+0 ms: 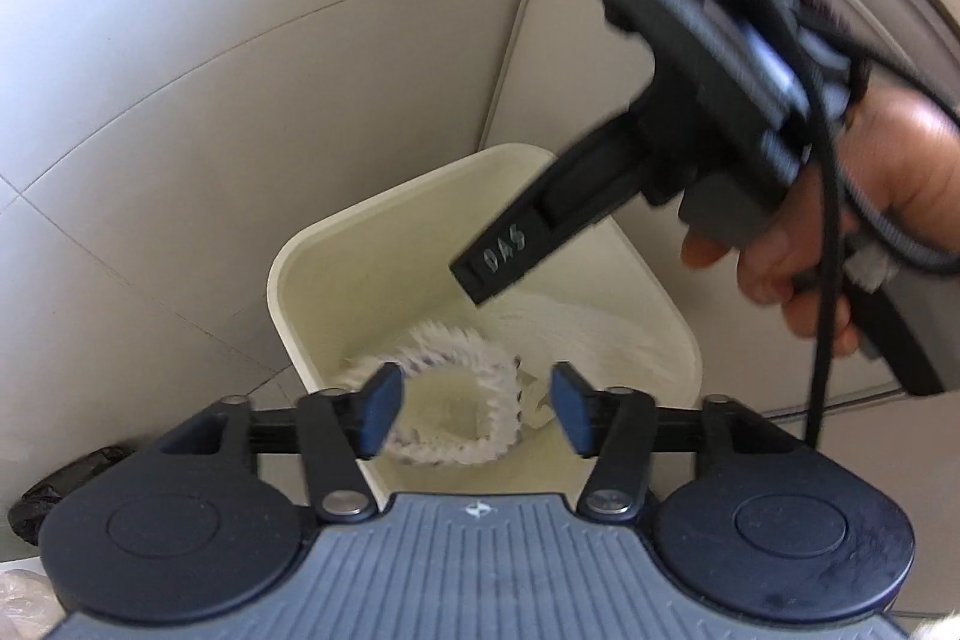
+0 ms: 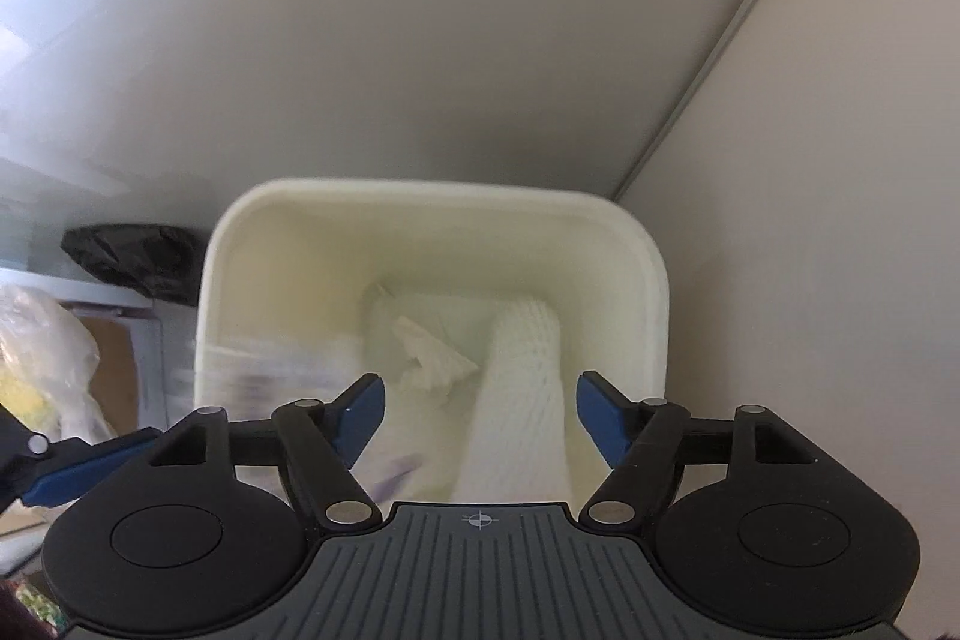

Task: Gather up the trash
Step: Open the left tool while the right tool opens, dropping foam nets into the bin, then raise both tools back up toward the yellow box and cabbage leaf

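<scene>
Drop step: left gripper and right gripper both spread, empty, above cream rectangular plastic bin holding white foam netting; next, fetch more trash.

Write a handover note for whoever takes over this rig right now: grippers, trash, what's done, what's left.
Left hand-held gripper: open, empty, above the bin.
Right hand-held gripper: open, empty, also over the bin.
In the bin: a white foam net sleeve, another foam sleeve, crumpled paper.
Done: those pieces are in the bin.
Left: a black bag and a clear plastic bag sit beside the bin; whether they count as trash can't be told from here.
</scene>
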Motion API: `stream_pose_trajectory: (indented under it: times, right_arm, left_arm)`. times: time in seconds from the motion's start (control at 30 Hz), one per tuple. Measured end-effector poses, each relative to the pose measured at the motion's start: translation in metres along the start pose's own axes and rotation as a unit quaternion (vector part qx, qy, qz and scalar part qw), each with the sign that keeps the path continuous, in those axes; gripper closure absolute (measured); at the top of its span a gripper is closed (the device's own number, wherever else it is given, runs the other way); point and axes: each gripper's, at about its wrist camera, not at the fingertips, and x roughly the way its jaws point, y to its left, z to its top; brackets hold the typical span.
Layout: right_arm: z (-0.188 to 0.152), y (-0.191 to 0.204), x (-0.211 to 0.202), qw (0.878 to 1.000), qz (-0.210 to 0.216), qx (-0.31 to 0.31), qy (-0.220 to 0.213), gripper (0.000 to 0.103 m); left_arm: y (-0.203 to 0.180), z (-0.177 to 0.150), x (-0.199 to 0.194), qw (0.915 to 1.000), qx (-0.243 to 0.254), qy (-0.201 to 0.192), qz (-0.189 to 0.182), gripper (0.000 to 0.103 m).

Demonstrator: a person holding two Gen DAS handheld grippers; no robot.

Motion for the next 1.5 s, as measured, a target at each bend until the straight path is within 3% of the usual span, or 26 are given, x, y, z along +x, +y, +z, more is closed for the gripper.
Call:
stream_pose_trajectory:
  times: [0.13, 0.4, 0.83, 1.0, 1.2, 1.5]
  right_arm:
    - [-0.002, -0.003, -0.019, 1.0, 0.006, 0.002, -0.016, 0.026]
    - [-0.001, -0.002, -0.06, 0.999, 0.008, -0.004, -0.039, 0.024]
    - [-0.014, 0.001, -0.119, 0.997, -0.005, 0.0, -0.076, 0.018]
    - [-0.027, 0.013, -0.128, 0.994, -0.002, 0.004, -0.105, 0.015]
    - [-0.048, 0.009, -0.165, 0.991, -0.003, 0.012, -0.136, 0.015]
    - [-0.089, 0.006, -0.219, 0.979, -0.012, 0.018, -0.201, 0.012]
  left_arm:
    - [-0.001, -0.005, -0.009, 1.0, 0.006, -0.003, 0.006, 0.036]
    - [-0.001, -0.01, -0.023, 0.9995, 0.027, -0.011, 0.011, 0.028]
    - [-0.009, 0.006, -0.047, 0.9982, 0.046, -0.035, 0.019, 0.011]
    - [-0.01, 0.012, -0.046, 0.9978, 0.055, -0.027, 0.026, 0.008]
    - [-0.016, 0.012, -0.059, 0.9968, 0.064, -0.02, 0.045, 0.006]
    - [-0.027, 0.021, -0.063, 0.9978, 0.032, -0.03, 0.048, 0.004]
